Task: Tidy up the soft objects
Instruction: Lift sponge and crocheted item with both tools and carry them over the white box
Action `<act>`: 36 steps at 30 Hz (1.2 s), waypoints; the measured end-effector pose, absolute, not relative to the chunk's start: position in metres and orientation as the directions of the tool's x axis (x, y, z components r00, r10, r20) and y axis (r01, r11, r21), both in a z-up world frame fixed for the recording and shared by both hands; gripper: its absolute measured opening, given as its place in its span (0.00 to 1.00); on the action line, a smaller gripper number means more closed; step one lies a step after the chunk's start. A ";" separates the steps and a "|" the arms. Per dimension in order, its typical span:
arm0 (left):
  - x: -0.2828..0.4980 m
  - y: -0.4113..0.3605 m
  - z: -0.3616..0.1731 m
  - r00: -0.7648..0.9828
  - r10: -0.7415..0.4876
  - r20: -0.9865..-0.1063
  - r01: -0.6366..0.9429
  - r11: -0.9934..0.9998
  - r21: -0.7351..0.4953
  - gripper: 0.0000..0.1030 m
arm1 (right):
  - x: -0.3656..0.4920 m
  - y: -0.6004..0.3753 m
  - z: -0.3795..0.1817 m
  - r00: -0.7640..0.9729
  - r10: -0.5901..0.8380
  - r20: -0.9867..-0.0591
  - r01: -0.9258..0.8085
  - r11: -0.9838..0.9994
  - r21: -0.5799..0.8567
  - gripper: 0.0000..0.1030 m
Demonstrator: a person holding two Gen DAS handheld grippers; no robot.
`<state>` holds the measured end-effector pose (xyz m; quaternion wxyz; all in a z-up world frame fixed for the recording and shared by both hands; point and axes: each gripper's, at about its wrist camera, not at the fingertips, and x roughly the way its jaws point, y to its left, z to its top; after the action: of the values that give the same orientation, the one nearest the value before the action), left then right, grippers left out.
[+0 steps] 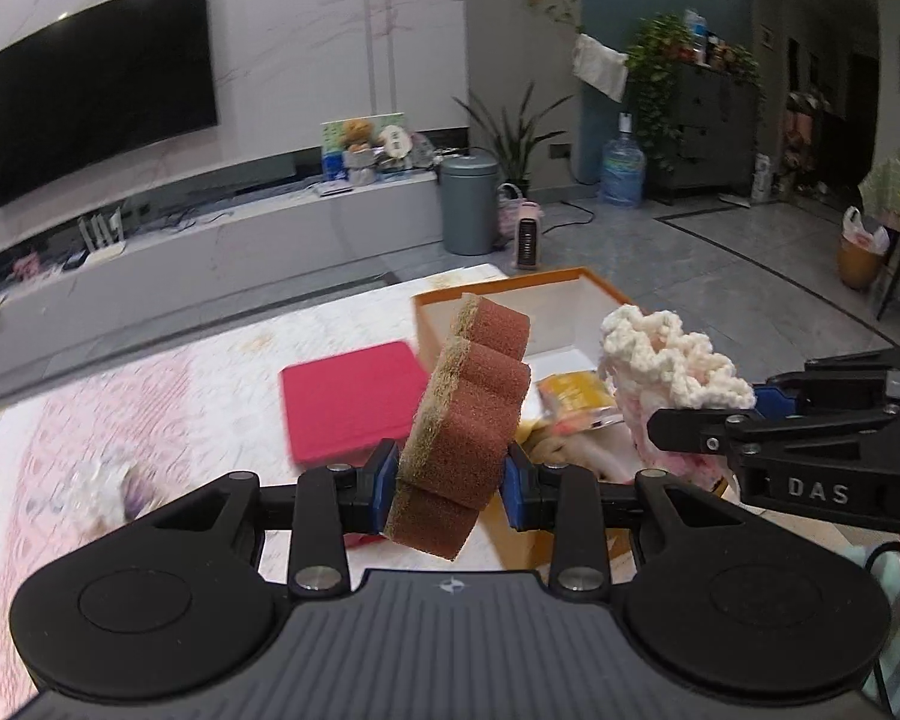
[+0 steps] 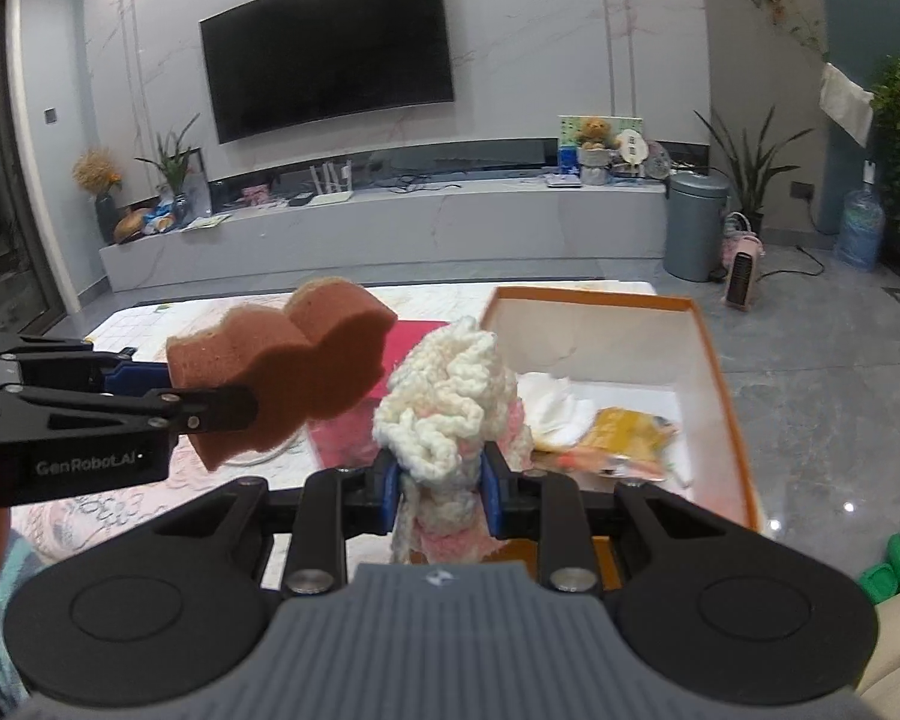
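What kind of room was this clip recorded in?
Most likely a home living room: a large wall-mounted TV above a long low media console, with potted plants and a water jug on the tiled floor.

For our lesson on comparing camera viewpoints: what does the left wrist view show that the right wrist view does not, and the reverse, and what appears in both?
Only the left wrist view: the sponge's greenish scouring edge, and a yellow basket on the floor at the far right.
Only the right wrist view: a vase of dried flowers on the left, and a green object at lower right.
Both: the left gripper shut on the sponge, the right gripper shut on the crocheted piece, the orange box, the red pad, the television.
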<state>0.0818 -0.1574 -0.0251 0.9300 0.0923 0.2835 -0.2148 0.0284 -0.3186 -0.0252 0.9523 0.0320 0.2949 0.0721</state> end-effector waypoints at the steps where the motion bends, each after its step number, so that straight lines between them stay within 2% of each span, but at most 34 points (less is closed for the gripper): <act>1: 0.085 -0.164 -0.025 0.745 -0.350 -0.568 0.462 0.885 0.062 0.38 | 0.032 -0.324 -0.025 0.815 0.146 -0.561 -0.110 0.989 0.098 0.25; 8: 0.110 -0.208 -0.031 0.749 -0.344 -0.567 0.520 0.835 0.180 0.38 | 0.065 -0.367 -0.029 0.802 0.112 -0.587 -0.074 0.993 0.088 0.25; 16: 0.144 -0.258 -0.051 0.759 -0.325 -0.564 0.570 0.750 0.336 0.38 | 0.125 -0.421 -0.032 0.774 0.120 -0.622 -0.035 0.989 0.147 0.25; 20: 0.161 -0.278 -0.064 0.748 -0.331 -0.575 0.600 0.708 0.373 0.38 | 0.157 -0.427 -0.040 0.757 0.103 -0.646 -0.031 0.992 0.121 0.25; 25: 0.174 -0.301 -0.091 0.771 -0.288 -0.569 0.596 0.640 0.484 0.38 | 0.200 -0.432 -0.061 0.718 0.083 -0.691 -0.018 0.995 0.100 0.25; 36: 0.202 -0.320 -0.129 0.698 -0.238 -0.675 0.649 0.608 0.457 0.38 | 0.257 -0.436 -0.108 0.599 -0.003 -0.801 0.017 1.000 0.009 0.27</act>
<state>0.2023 -0.3198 -0.1292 0.8493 0.3573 0.2876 -0.2612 0.2575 -0.4356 -0.1082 0.8940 0.0078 0.4479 -0.0054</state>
